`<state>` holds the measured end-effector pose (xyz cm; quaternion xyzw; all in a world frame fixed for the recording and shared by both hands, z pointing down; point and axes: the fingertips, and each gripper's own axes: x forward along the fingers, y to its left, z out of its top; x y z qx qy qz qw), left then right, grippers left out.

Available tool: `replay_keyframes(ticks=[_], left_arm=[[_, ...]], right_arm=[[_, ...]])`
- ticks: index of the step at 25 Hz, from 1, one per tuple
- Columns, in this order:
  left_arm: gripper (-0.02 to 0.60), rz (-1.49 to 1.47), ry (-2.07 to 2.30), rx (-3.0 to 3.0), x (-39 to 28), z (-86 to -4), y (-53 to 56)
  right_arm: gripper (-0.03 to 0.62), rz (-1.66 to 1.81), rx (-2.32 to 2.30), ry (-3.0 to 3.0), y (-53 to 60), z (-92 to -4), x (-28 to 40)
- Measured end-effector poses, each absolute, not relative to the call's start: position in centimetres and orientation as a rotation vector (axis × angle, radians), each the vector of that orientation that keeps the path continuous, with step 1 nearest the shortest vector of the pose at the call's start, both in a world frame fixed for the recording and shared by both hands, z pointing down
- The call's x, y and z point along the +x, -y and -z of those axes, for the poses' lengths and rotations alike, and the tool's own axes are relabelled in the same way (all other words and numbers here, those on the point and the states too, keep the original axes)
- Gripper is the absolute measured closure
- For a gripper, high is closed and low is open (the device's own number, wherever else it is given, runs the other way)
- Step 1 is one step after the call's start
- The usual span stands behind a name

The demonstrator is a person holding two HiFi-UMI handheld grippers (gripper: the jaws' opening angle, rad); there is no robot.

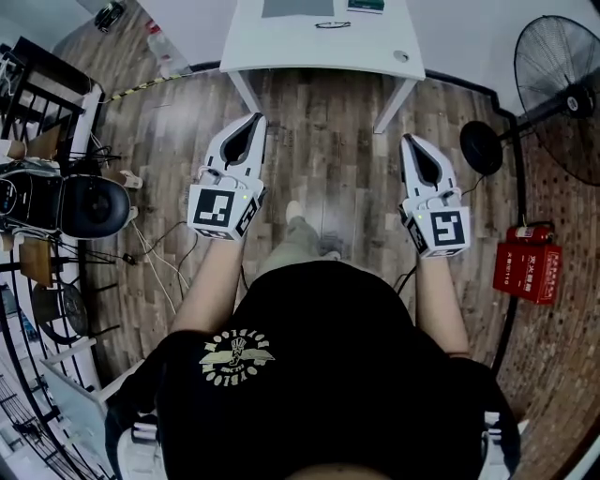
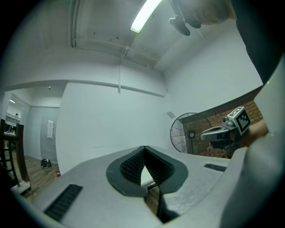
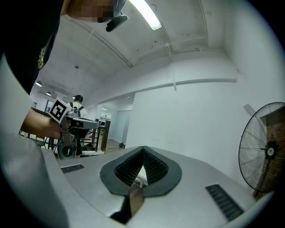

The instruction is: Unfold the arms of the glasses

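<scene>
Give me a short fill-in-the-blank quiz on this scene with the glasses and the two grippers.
1. The glasses lie on the ____ table.
2. The left gripper and the right gripper both have their jaws ____.
3. The fan stands on the person's ____ side.
4. The box below the fan in the head view is ____.
Missing words: white; shut; right; red.

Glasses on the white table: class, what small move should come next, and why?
Probably step toward the table and reach both grippers forward: the glasses lie on it, while the left gripper and right gripper are shut, empty and short of its edge.
</scene>
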<state>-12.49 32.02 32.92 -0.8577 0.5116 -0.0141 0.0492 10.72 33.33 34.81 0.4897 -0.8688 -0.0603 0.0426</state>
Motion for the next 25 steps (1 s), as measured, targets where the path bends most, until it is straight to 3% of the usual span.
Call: replay_keyframes(ticks=[25], left_arm=[[0.575, 0.144, -1.514, -2.696, -14.8, -35.7, -20.8]], right_arm=[[0.594, 0.075, 1.523, 2.620, -21.8, -37.6, 8.3]])
